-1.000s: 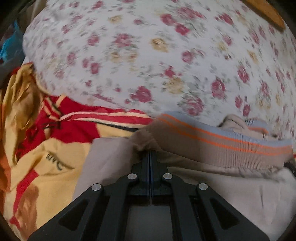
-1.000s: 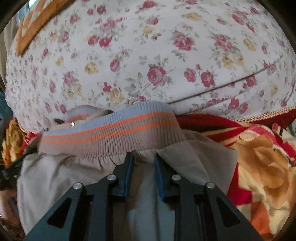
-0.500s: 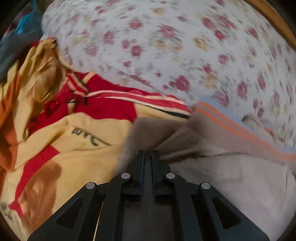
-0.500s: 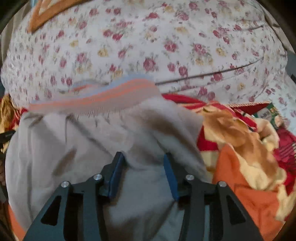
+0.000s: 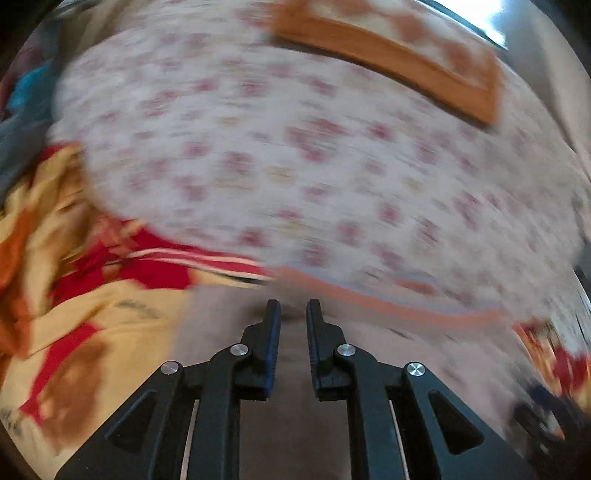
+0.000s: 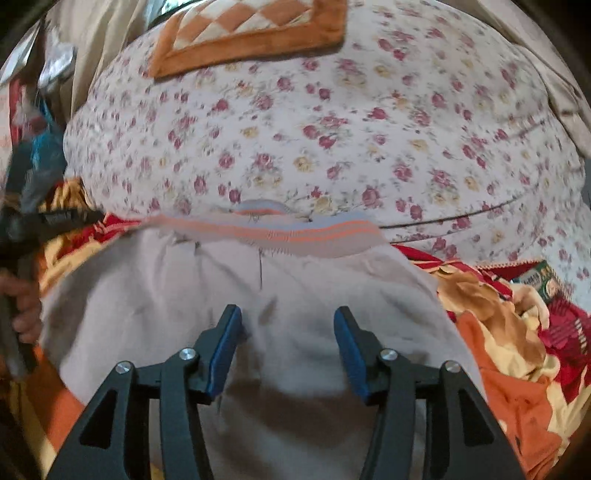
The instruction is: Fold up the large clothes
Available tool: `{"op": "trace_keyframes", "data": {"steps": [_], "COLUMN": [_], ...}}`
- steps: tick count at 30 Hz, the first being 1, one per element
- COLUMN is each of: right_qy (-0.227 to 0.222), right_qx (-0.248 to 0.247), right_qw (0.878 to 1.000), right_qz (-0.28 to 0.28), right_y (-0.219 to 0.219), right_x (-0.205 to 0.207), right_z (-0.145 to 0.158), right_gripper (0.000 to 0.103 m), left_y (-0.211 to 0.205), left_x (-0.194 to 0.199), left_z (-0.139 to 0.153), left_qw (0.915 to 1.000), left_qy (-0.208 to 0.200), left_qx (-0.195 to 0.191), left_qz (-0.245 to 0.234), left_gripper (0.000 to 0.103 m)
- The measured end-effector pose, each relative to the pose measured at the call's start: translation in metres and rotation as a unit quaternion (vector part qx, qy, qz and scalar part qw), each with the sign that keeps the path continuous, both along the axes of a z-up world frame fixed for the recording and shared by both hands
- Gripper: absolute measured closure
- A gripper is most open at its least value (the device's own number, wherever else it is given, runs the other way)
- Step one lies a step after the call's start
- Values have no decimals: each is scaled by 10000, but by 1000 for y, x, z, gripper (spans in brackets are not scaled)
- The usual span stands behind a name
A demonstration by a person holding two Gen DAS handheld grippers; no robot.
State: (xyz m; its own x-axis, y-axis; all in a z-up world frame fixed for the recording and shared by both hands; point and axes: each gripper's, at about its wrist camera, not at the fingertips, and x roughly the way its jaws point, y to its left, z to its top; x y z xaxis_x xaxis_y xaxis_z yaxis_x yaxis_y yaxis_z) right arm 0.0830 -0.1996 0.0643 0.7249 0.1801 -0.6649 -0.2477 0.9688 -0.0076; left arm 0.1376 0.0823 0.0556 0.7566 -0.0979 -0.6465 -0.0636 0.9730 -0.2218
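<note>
Right gripper (image 6: 288, 317) jaws just spread wide, nothing pinched, above beige jacket (image 6: 295, 295); left gripper (image 5: 293, 312) jaws narrowly parted, nothing held.

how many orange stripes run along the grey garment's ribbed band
2. Both run side by side along the ribbed band at the far edge of the grey garment, next to the floral cover.

- Beige garment (image 6: 295, 295), grey-and-orange ribbed band: one, the landmark.
- Floral cushions (image 6: 314, 129): one, just behind the garment's band.
- Orange-bordered checked mats (image 6: 251, 33): one, on the cushion, well behind the garment.
- Red, yellow and orange blankets (image 6: 498, 332): one, under the garment, showing on both its sides.
</note>
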Motion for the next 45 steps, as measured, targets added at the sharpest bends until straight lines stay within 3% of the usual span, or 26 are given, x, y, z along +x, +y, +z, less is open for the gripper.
{"op": "trace_keyframes", "data": {"steps": [3,5,10,15,25,39,42,45], "right_qy": [194,422,488,586,466,485,416,-1], "right_qx": [62,35,-60,-558,-886,-913,-880,-646], "right_qw": [9998,9990,9981,9950,9929,9923,9929,9967], "right_qz": [37,137,376,584,640,688,683,493], "right_y": [-2,0,7,23,30,30,29,20], "right_x": [9,14,15,14,10,12,11,-5], "right_z": [-20,-33,-41,-47,-50,-52,-50,-29], "right_gripper": [45,43,27,17,14,12,14,23], "left_y": [-33,-44,-56,-59,-68,-66,-55,-38], "left_x": [15,25,26,29,31,31,29,14], "left_z": [-29,-53,-56,-57,-59,-59,-55,-33], "left_qw": [9960,9910,9882,9882,9838,9846,9882,9918], "left_qy": [601,1003,932,923,934,937,955,996], "left_qx": [295,576,955,957,1303,1218,868,319], "left_qz": [-584,-679,-757,-758,-808,-838,-821,-733], "left_gripper": [96,96,96,96,95,95,95,94]}}
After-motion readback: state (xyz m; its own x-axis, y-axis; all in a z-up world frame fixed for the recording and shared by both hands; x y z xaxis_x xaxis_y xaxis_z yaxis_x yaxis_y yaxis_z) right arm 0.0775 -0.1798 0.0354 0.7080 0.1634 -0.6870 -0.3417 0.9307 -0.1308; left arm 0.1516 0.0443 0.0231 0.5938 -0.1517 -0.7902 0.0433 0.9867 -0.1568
